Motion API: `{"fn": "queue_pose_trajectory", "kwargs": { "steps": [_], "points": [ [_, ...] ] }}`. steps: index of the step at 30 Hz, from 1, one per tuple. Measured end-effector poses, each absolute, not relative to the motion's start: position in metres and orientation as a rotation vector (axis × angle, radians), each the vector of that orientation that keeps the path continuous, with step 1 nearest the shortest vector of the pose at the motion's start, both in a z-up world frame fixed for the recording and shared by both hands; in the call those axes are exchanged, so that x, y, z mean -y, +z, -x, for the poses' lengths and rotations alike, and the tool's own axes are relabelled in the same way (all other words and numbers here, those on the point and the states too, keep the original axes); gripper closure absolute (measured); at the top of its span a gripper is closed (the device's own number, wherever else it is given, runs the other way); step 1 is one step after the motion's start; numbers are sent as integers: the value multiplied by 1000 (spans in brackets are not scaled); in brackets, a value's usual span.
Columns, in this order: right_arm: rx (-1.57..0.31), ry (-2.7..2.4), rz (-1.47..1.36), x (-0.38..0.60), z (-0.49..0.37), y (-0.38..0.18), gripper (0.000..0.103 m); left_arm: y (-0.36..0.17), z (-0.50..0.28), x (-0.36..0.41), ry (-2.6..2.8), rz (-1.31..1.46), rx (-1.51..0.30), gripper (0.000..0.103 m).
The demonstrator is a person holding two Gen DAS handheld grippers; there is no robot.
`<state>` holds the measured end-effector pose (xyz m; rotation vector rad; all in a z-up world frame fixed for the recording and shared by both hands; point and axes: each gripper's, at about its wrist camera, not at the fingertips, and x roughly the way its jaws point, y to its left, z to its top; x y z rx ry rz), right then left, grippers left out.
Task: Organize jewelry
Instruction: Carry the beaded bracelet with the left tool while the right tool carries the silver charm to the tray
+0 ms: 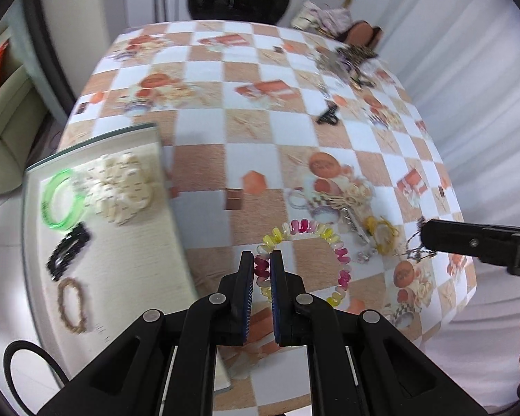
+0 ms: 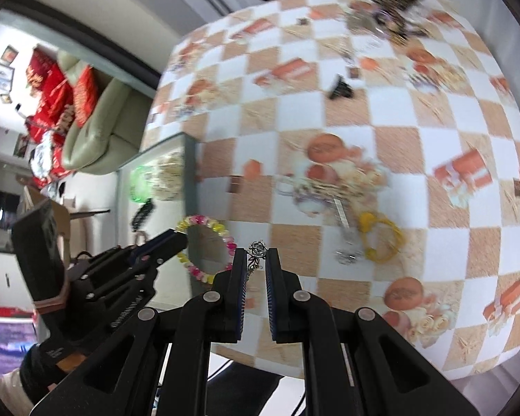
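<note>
My left gripper (image 1: 262, 260) is shut on a pink-and-yellow spiral bracelet (image 1: 329, 235), held just above the checked tablecloth; the bracelet also shows in the right wrist view (image 2: 204, 225). My right gripper (image 2: 256, 256) is shut on a small silver filigree piece (image 2: 256, 253); it shows in the left wrist view as a black finger (image 1: 468, 241) at the right. A pale tray (image 1: 128, 260) at the left holds a green bangle (image 1: 60, 204), a cream scrunchie (image 1: 121, 187), a black hair clip (image 1: 69, 249) and a brown beaded bracelet (image 1: 72, 305).
A yellow hair tie (image 2: 381, 239), a silver chain piece (image 2: 346, 256) and a cream keychain cluster (image 1: 339, 201) lie on the cloth to the right. A black clip (image 1: 327, 116) and a jewelry heap (image 1: 350, 59) lie farther back. A sofa (image 2: 97, 128) stands at the left.
</note>
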<state>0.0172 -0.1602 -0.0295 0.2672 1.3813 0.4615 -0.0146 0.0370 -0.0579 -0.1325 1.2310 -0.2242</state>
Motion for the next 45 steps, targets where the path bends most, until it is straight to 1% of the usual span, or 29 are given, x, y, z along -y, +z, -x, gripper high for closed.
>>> {"fn": "queue_pose_trajectory", "kwargs": {
  "steps": [11,23,34,45],
  "points": [
    [-1350,638,-180,78,-26,4,92,-51,37,-117,-62,248,-1186,89],
    [-1298,800,-40,-25,-47,17,92,-69,49,-179,92,349,-1171,89],
    [-1332,887,22,-113,-88,-21,92,-101,38,-200,150,393,-1173,89],
    [-1440,923,32,-163,-109,-96,91,-131,28,-206,202,365,-1204,89]
  ]
}}
